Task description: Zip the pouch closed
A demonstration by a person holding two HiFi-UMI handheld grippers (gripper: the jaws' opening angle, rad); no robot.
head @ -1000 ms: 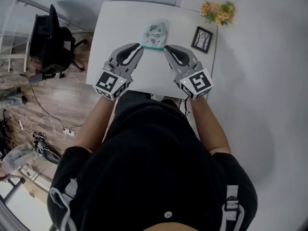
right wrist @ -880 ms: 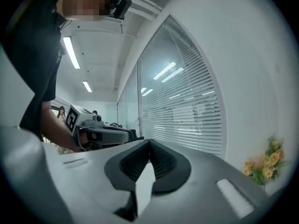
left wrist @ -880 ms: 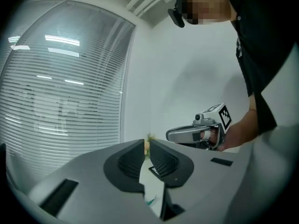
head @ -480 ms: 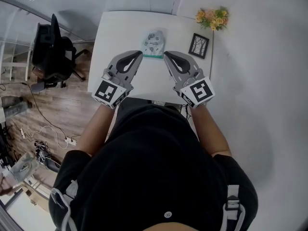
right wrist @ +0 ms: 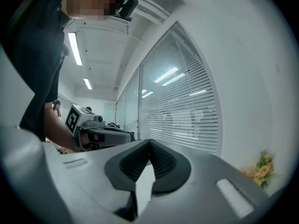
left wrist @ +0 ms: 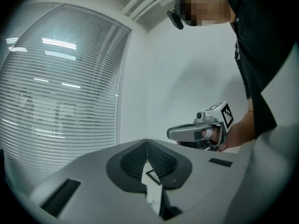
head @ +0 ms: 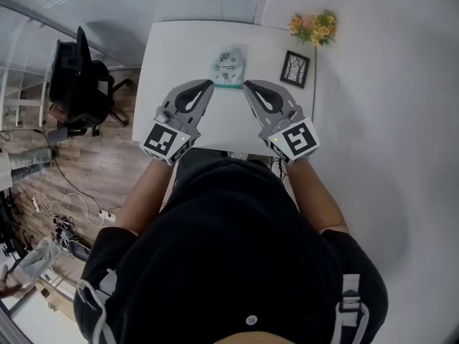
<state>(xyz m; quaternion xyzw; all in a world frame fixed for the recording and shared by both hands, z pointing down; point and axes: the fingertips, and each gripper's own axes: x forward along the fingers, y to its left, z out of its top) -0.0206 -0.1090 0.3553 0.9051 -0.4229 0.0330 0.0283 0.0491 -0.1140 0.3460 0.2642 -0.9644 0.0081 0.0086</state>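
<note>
The pouch (head: 228, 63) is lying on the table (head: 172, 52), its near edge between the left tool (head: 209, 85) and right tool (head: 247, 85), both pressed together. With a poor grip, they'd be dragging the pouch instead of zipping it.

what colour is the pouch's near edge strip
Teal green strip on the pale printed pouch; the head view shows it best.

Bright even light fr ceiling strips (right wrist: 74, 48), soft shadows; strong fisheye bend, dark vignetted edges.
</note>
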